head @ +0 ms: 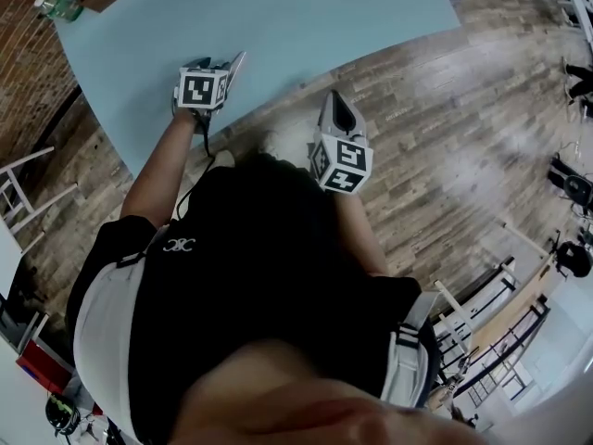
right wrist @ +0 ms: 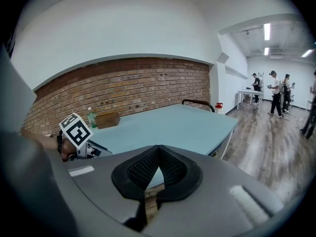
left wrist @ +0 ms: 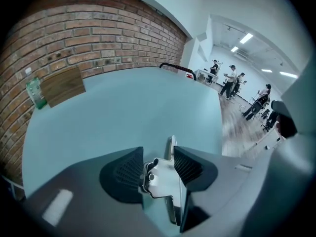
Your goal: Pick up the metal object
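Observation:
A shiny metal bracket [left wrist: 163,179] lies between the two pads of my left gripper [left wrist: 158,154], low over the pale blue table [left wrist: 123,102]. I see no pad pressing on it, so the gripper reads as open. In the head view the left gripper [head: 225,68] is over the table's near edge, and the metal bracket [head: 237,61] pokes out past its tip. My right gripper [head: 334,102] hangs off the table, over the wooden floor. In its own view the right gripper [right wrist: 158,149] has its pads meeting, with nothing between them.
A green bottle [left wrist: 35,90] and a wooden block [left wrist: 63,85] stand at the table's far end by the brick wall [left wrist: 98,38]. A black chair back [left wrist: 175,67] shows past the far edge. Several people [left wrist: 232,80] stand far off. A white stool [head: 18,193] is left of the table.

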Tool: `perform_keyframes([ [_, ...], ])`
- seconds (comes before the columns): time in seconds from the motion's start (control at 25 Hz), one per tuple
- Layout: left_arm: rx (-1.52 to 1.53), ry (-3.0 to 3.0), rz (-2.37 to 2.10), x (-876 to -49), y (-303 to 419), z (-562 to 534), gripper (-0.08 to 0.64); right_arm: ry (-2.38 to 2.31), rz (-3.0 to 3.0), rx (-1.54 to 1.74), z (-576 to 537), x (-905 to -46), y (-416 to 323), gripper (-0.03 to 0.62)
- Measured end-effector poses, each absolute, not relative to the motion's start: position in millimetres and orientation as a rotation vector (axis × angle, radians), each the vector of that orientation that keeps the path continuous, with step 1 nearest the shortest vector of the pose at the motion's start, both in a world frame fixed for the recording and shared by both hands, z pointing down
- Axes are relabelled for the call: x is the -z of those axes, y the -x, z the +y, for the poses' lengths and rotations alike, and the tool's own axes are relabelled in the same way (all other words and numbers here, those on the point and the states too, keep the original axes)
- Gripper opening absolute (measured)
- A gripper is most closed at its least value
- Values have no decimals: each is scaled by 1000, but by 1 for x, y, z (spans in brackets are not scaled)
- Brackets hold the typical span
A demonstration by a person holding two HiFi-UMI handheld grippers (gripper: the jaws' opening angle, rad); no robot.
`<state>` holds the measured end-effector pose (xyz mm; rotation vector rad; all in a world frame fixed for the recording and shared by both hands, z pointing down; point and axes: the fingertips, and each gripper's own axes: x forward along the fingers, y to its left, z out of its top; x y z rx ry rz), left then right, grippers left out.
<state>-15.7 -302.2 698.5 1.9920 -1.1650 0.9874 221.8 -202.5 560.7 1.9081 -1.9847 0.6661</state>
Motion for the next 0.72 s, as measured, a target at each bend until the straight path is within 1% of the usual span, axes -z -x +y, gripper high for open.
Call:
perform_keyframes([
  [0.56, -1012, -1964, -1121, -719, 24, -294, 207, -1874, -1989, -672, -202, -564, -208, 14],
  [0.72, -1001, -1969, -1084, -719, 19, -292, 162, -1873, -1987, -670, -202, -563, -205, 14],
])
